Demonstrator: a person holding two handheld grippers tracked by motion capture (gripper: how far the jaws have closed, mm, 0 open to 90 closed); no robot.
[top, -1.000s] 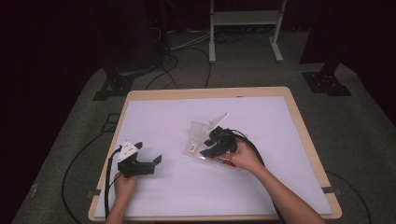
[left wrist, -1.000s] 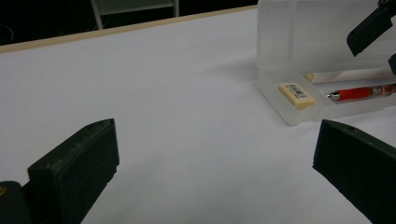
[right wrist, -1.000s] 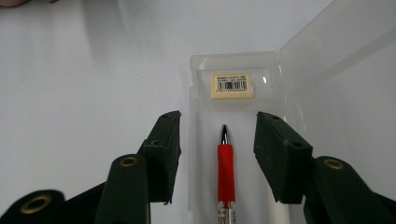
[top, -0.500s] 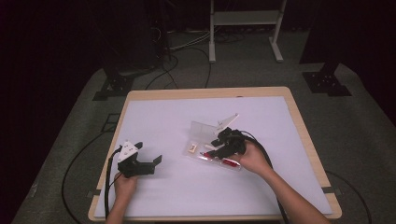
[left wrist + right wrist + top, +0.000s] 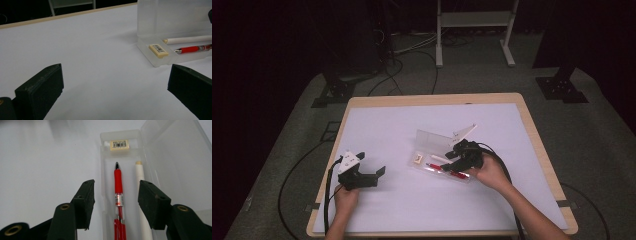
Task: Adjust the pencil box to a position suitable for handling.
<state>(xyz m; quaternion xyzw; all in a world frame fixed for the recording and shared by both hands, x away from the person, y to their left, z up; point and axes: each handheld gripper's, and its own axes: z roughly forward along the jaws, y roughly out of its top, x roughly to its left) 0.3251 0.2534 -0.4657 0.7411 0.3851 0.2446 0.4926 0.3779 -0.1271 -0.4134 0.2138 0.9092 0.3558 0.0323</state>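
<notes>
A clear plastic pencil case [image 5: 428, 169] lies open mid-table, its lid [image 5: 434, 137] raised behind it. Inside it are a small eraser [image 5: 416, 159], a red pen [image 5: 451, 173] and a white pen [image 5: 439, 158]. My right gripper [image 5: 450, 161] hovers over the case's right end. In the right gripper view, the gripper [image 5: 117, 188] is open. Its jaws have just been opening, with the red pen [image 5: 118, 180] lying loose in the tray between and below them, beside the white pen [image 5: 140, 173]. My left gripper [image 5: 371, 163] rests open at the front left, nothing between its jaws [image 5: 115, 75].
The white table top [image 5: 392, 125] has a wooden rim. Black cables trail from both grippers off the front edge. A metal stand [image 5: 472, 30] and more cables sit on the floor beyond the table.
My right gripper has drawn back to the right along the case, its jaws spreading. The red pen now lies exposed in the tray. The left gripper has not moved.
</notes>
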